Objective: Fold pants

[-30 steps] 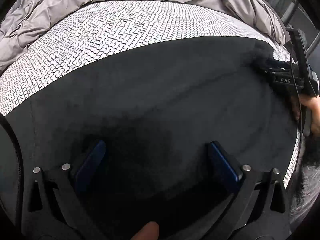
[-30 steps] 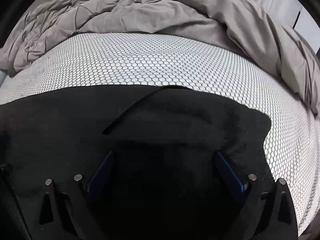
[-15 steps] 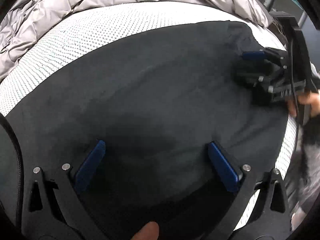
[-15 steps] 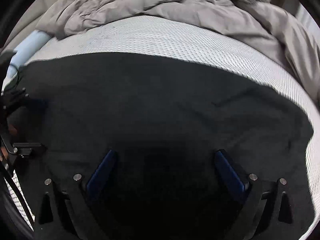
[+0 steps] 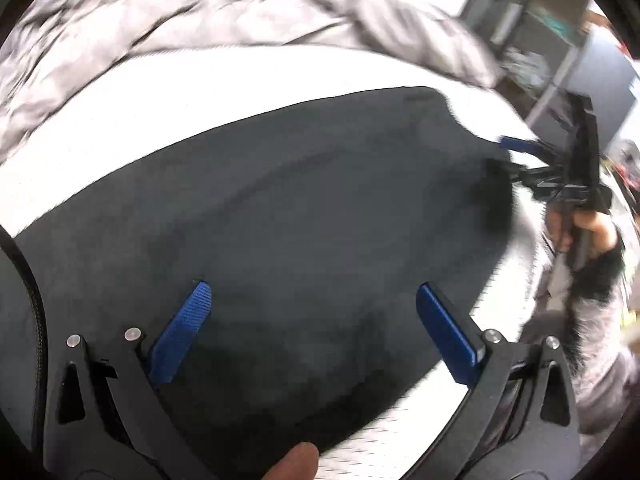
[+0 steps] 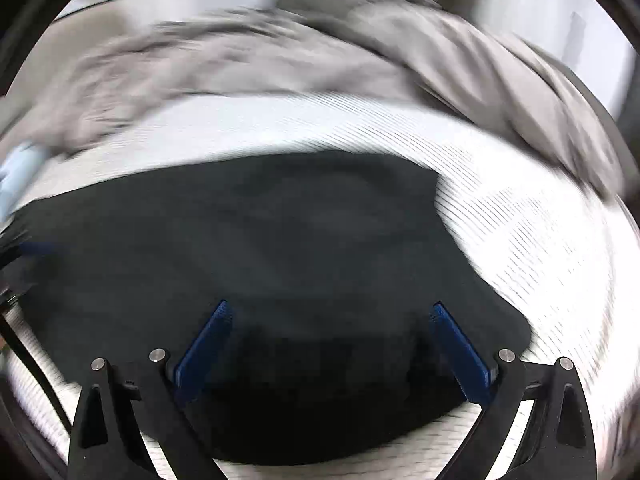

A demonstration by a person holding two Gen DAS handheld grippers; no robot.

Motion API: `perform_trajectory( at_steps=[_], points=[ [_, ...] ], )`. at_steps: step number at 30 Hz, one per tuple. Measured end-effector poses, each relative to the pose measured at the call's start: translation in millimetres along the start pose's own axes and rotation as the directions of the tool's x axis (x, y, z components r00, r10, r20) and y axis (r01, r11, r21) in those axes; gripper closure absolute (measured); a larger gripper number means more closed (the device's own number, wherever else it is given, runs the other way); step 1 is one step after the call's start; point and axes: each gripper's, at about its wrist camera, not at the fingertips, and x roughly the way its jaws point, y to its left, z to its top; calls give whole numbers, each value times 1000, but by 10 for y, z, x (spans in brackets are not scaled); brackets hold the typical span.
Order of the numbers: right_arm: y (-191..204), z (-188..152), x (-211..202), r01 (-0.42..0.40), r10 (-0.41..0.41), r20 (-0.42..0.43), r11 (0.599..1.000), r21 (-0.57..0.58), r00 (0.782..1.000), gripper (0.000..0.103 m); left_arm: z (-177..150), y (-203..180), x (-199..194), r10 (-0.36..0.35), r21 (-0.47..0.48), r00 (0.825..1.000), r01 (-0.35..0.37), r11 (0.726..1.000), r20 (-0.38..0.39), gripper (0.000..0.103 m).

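Bed w/ white mesh-pattern sheet (image 5: 280, 80) carries everything; grey duvet (image 6: 240, 60) is bunched along the far edge. Black pants (image 5: 300, 208) lie flat on the sheet toward the near edge, looking already doubled into a broad slab, long axis running left-right across both views, so parallel to the near edge. Left gripper (image 5: 316, 320) sits over the near-left part of the slab, right gripper (image 6: 332, 340) over the near-right part, both pointing away from the person across the short width of the cloth. Both have blue pads spread wide w/ nothing between them, so neither is grasping; whether the tips touch the fabric can't be told, frames are blurred. In the left view the right gripper shows at the pants' right end, beside the far-right corner of the cloth, a hand around its handle. Judgement: next fold prob runs end to end along the long axis, and each gripper is nearest its own end.
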Motion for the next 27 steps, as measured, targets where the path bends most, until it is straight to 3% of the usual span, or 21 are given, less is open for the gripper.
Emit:
perform_trajectory(
  at_steps=[2,4,7,9,11,13,14,15,18,21,23,25,27],
  points=[
    [325,35,-1,-91,93,24,992,-89,995,2,-38,-206,118,1,65,999,1,998,-32,1],
    [625,17,211,-166,162,-39,972,-168,986,2,-78,-308,307,51,111,994,-40,993,-95,1],
    [742,-134,563,-116,76,-158,958,-263,984,3,-160,-223,443,87,112,986,-71,991,-144,1],
    [552,-165,519,-133,97,-166,966,-222,981,3,-169,-128,378,93,105,985,-79,991,-142,1],
    [128,-216,372,-50,26,-147,985,-166,989,4,-210,-14,312,115,99,982,-101,990,-151,1],
    [-133,-290,293,-62,47,-145,993,-100,988,4,-233,93,274,124,100,980,-110,989,-154,1],
    [-242,-332,281,46,-59,-138,994,-98,989,2,-249,133,230,121,96,982,-107,990,-147,1],
    [-323,-352,292,104,-116,-142,991,-90,983,2,-258,155,201,116,91,983,-104,990,-143,1],
    [-417,-288,276,67,-67,-135,998,-1,989,2,-250,283,63,86,43,990,-81,996,-113,1],
    [-284,-109,96,-6,6,-27,1000,6,1000,2,-155,487,-144,71,-51,997,-72,996,-20,1],
    [-43,29,102,-83,83,27,996,17,996,2,-100,657,-137,96,-120,995,-96,988,-4,1],
    [164,143,286,-112,112,-5,993,40,994,2,-34,827,-11,140,-194,990,-143,971,-29,1],
    [442,249,583,-132,134,-77,991,39,988,2,6,905,107,138,-233,988,-149,961,-62,1]
  ],
)
